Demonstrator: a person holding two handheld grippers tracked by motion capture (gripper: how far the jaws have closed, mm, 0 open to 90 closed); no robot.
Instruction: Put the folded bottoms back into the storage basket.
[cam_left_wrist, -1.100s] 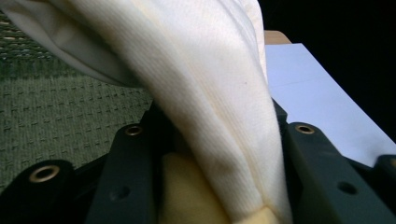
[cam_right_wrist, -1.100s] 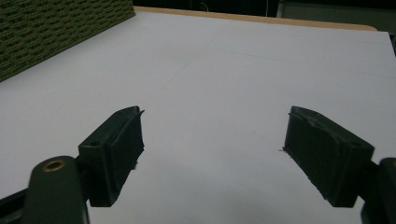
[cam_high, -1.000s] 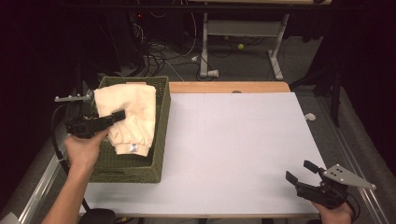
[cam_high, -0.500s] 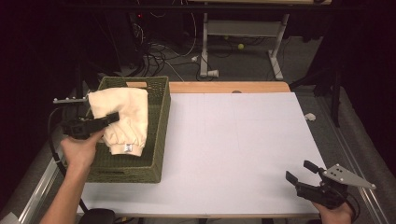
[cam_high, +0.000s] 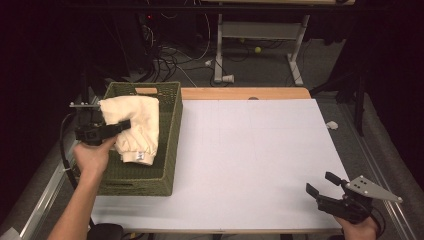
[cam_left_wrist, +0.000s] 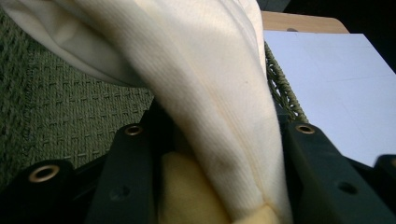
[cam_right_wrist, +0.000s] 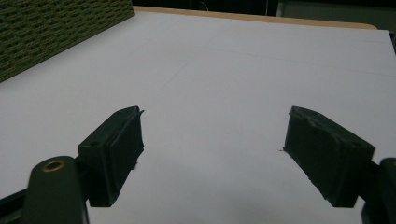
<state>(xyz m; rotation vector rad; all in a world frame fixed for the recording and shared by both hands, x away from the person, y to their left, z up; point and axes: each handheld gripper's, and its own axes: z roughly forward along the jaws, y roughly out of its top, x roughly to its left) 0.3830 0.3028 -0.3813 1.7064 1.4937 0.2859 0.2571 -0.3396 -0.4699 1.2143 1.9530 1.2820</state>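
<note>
A folded cream cloth (cam_high: 135, 125) hangs over the green woven basket (cam_high: 165, 175) at the table's left. My left gripper (cam_high: 122, 125) is shut on it, reaching in from the basket's left side. In the left gripper view the cream cloth (cam_left_wrist: 210, 102) is bunched between the two black jaws, with the green woven basket (cam_left_wrist: 60, 121) behind it. My right gripper (cam_high: 322, 187) rests open near the table's front right corner. Its jaws stand wide apart in the right gripper view, where my right gripper (cam_right_wrist: 212, 154) has nothing between them.
The white table top (cam_high: 250, 150) spreads wide to the right of the basket, with a wooden strip (cam_high: 245, 93) along its far edge. A basket wall (cam_right_wrist: 51, 28) shows far left in the right gripper view. Cables and desk legs (cam_high: 220, 55) stand on the floor beyond.
The left gripper has sunk and drawn slightly left with the cloth, lowering it toward the basket. The right gripper has kept still.
</note>
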